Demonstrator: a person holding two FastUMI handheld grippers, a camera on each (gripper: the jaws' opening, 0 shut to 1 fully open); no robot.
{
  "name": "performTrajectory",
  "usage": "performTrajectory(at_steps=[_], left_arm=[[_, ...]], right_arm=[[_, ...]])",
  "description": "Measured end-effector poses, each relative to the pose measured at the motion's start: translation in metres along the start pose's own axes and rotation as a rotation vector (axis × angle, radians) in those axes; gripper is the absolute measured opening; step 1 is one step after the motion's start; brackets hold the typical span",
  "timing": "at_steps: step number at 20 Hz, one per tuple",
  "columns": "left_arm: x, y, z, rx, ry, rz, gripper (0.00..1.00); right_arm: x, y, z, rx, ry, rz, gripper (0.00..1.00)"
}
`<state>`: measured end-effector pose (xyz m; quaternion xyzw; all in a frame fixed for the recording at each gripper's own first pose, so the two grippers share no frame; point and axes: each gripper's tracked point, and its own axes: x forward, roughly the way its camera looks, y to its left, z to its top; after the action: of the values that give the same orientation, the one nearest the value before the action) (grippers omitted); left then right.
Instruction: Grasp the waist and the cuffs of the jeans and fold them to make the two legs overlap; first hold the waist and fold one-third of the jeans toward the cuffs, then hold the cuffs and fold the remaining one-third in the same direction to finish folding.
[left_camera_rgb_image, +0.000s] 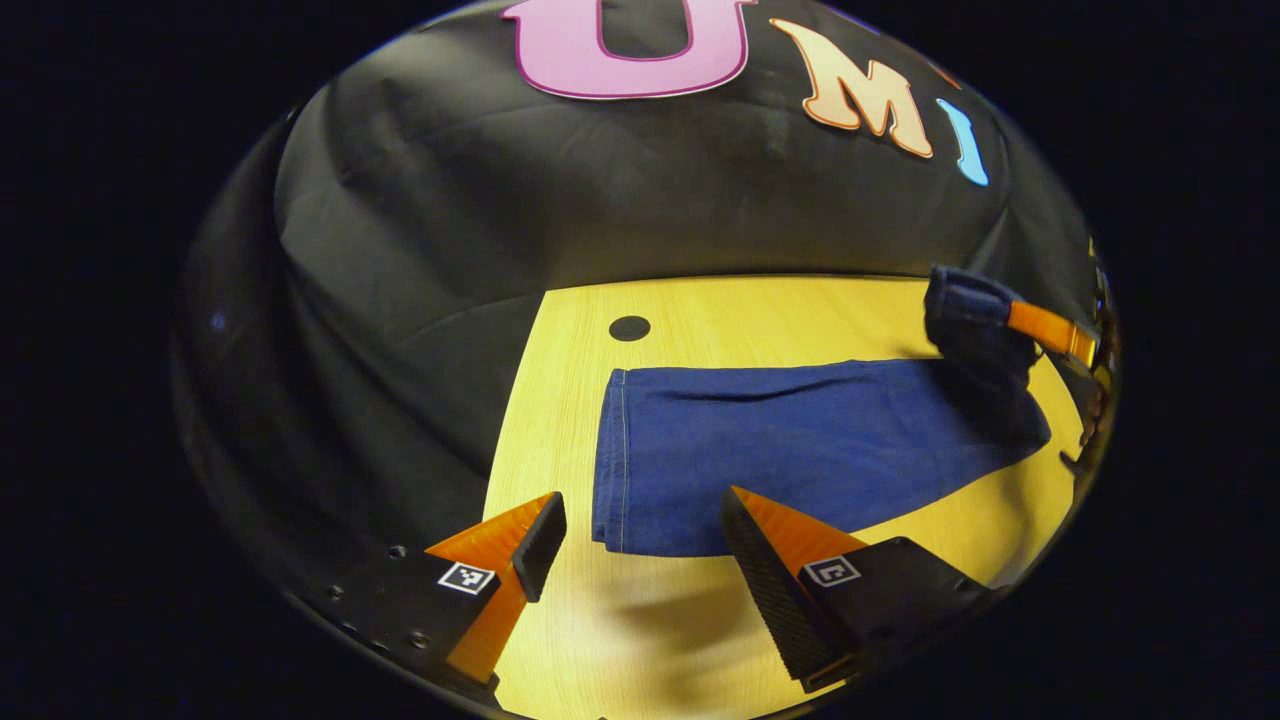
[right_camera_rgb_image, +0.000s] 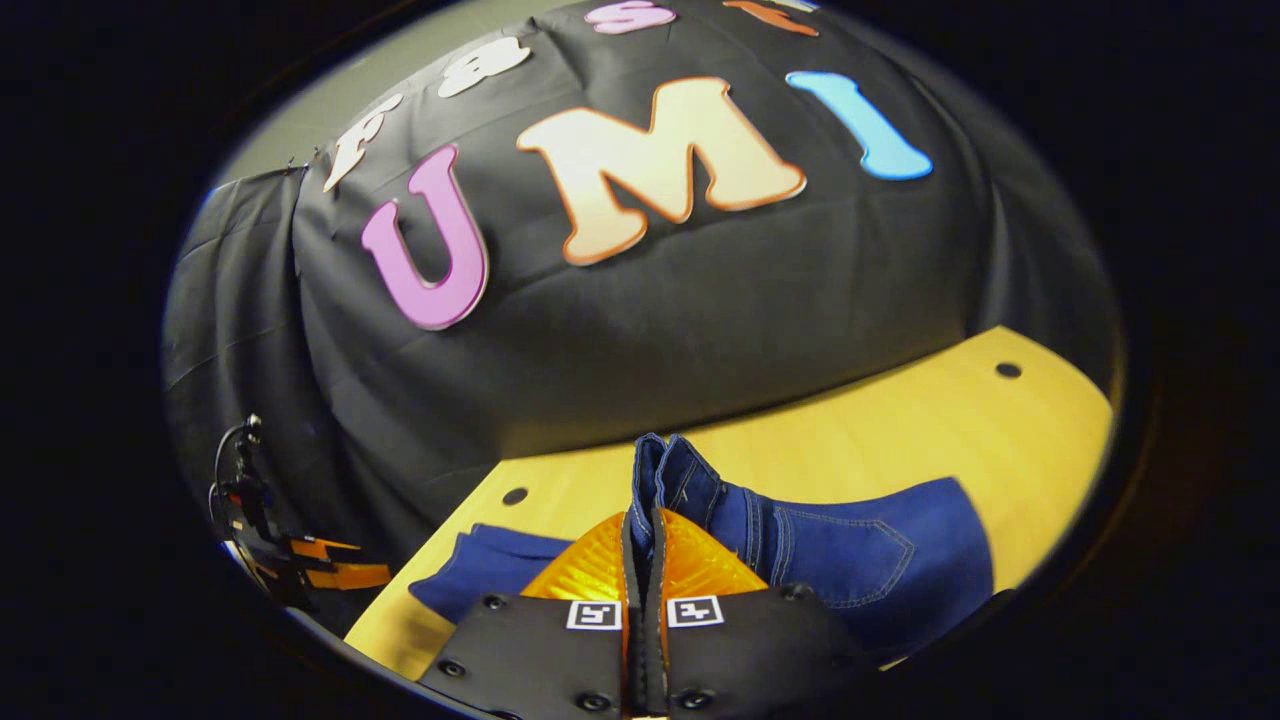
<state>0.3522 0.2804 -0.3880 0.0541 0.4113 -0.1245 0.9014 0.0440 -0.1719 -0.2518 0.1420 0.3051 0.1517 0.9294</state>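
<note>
The jeans (left_camera_rgb_image: 790, 440) lie along the table (left_camera_rgb_image: 700, 310), already doubled lengthwise so that one leg rests on the other, and the cuffs (left_camera_rgb_image: 615, 460) reach toward the table's left edge, where the wood meets the black cloth. The right gripper (right_camera_rgb_image: 645, 535) has its two fingers pressed together on the waist (right_camera_rgb_image: 665, 470), pinching a thick fold of denim and lifting it clear of the table; that raised end stands upright between the fingers, while the seat and back pocket (right_camera_rgb_image: 860, 560) hang down to the wood beside it. I'd say it's held high so the waist can be carried over toward the cuffs for the first third.

The left gripper (left_camera_rgb_image: 640, 545) hangs just above the near corner of the cuffs with its fingers spread wide and nothing between them. It looks ready either to pin that end or to wait its turn.
</note>
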Motion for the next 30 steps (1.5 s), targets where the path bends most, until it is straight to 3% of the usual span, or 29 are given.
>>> performTrajectory(at_steps=[6, 8, 9, 12, 17, 21, 22, 23, 25, 26, 27, 30], left_arm=[[0.028, 0.009, 0.001, 0.028, 0.002, -0.034, 0.96], [0.044, 0.013, 0.003, 0.054, 0.009, -0.029, 0.96], [0.05, 0.015, 0.004, 0.058, 0.014, -0.025, 0.95], [0.067, 0.018, 0.007, -0.036, 0.016, -0.048, 0.95], [0.106, 0.035, -0.009, -0.172, 0.077, -0.052, 0.95], [0.124, 0.031, -0.018, -0.149, 0.123, -0.068, 0.97], [0.123, 0.025, -0.013, -0.149, 0.117, -0.082, 0.97], [0.12, 0.02, -0.011, -0.144, 0.124, -0.097, 0.98], [0.12, 0.009, -0.013, -0.109, 0.137, -0.125, 0.98], [0.124, 0.007, -0.013, -0.1, 0.138, -0.123, 0.96], [0.127, 0.017, -0.013, -0.082, 0.138, -0.064, 0.89], [0.127, 0.004, -0.007, -0.137, 0.109, -0.104, 0.43]], right_arm=[[0.043, -0.005, -0.036, -0.011, 0.117, 0.007, 0.03], [0.05, 0.003, -0.052, 0.022, 0.178, 0.028, 0.08], [0.047, 0.002, -0.064, 0.016, 0.202, 0.025, 0.23], [0.03, 0.002, -0.065, -0.053, 0.192, 0.027, 1.0], [0.007, -0.017, -0.06, -0.134, 0.217, -0.002, 0.98], [0.001, -0.028, -0.055, -0.166, 0.221, -0.023, 0.98], [-0.001, -0.029, -0.053, -0.166, 0.22, -0.026, 0.94], [-0.001, -0.03, -0.052, -0.168, 0.218, -0.029, 0.98], [-0.003, -0.033, -0.051, -0.18, 0.213, -0.033, 0.94], [-0.003, -0.035, -0.05, -0.186, 0.212, -0.036, 0.98], [-0.004, -0.036, -0.05, -0.19, 0.212, -0.038, 0.98], [-0.006, -0.044, -0.045, -0.195, 0.198, -0.049, 0.98]])
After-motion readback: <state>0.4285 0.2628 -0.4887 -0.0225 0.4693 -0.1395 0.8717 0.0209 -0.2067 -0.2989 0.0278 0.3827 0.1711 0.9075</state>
